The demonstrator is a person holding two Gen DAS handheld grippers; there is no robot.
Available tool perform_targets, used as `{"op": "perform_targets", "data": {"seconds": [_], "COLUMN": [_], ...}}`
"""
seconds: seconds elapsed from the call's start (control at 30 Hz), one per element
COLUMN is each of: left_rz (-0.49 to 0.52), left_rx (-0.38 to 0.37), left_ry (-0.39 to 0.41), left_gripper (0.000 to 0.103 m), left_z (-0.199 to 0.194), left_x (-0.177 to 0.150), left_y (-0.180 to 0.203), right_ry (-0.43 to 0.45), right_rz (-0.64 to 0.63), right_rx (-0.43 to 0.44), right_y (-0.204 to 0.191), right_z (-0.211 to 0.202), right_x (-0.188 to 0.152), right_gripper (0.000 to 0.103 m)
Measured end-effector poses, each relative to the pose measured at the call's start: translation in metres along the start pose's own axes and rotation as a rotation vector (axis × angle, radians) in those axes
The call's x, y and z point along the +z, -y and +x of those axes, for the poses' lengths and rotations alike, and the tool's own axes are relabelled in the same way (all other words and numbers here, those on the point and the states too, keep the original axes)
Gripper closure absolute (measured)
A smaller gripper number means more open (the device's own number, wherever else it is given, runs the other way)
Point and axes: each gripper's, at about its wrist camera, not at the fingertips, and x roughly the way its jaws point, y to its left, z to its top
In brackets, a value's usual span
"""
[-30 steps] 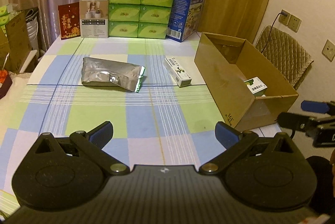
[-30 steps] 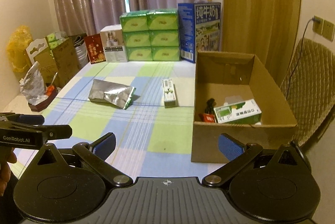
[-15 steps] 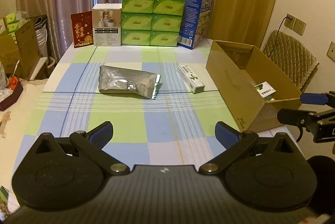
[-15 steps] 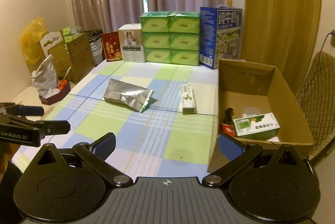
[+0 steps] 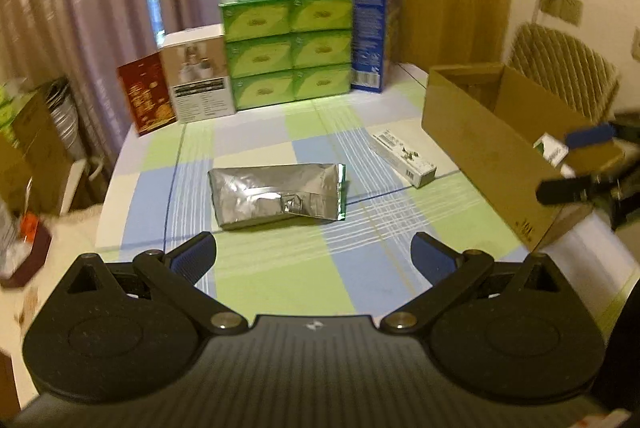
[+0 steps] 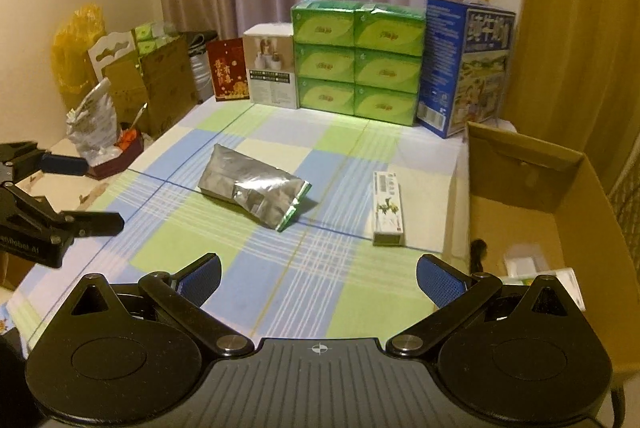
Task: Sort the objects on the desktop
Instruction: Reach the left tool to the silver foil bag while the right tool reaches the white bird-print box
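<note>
- Silver foil pouch (image 5: 277,194): lies flat mid-table on the checked cloth (image 5: 280,280), long axis crosswise to the left tongs, green-edged seal end toward the box side.
- Small white carton (image 5: 402,158): on the table between pouch and box, long axis running away from the viewer.
- Cardboard box (image 5: 476,131): open-topped, at the table's right edge; a green-and-white packet already inside.
- Left tongs (image 5: 314,258): spread wide, empty, pouch straight ahead between the tips' line of approach; judged the nearer tool for it.
- Right tongs (image 6: 318,274): spread wide, empty; carton ahead and slightly right, box beside it.
- Stacked green boxes (image 6: 356,57): at the far table edge, well apart.
</note>
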Motion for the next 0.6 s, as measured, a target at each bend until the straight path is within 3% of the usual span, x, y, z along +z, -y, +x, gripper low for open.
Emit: {"op": "perform_targets", "data": {"seconds": [0.27, 0.47, 0.6], "left_rz": [0.314, 0.493, 0.55], "left_rx": [-0.032, -0.063, -0.069], "left_ry": [-0.053, -0.041, -0.069], "left_gripper": [0.001, 0.001, 0.001], "left_z": [0.059, 0.096, 0.124], "left_x": [0.006, 0.016, 0.027], "left_y": [-0.005, -0.014, -0.021], "right_ry": [-0.06, -0.121, -0.17], "right_rz": [-0.098, -0.161, -0.174], "right_rx": [0.014, -0.004, 0.004], "right_y": [0.012, 0.03, 0.04], "right_z": [0.062, 0.107, 0.135], "right_x": [0.03, 0.053, 0.067], "right_gripper": [0.002, 0.002, 0.002]}}
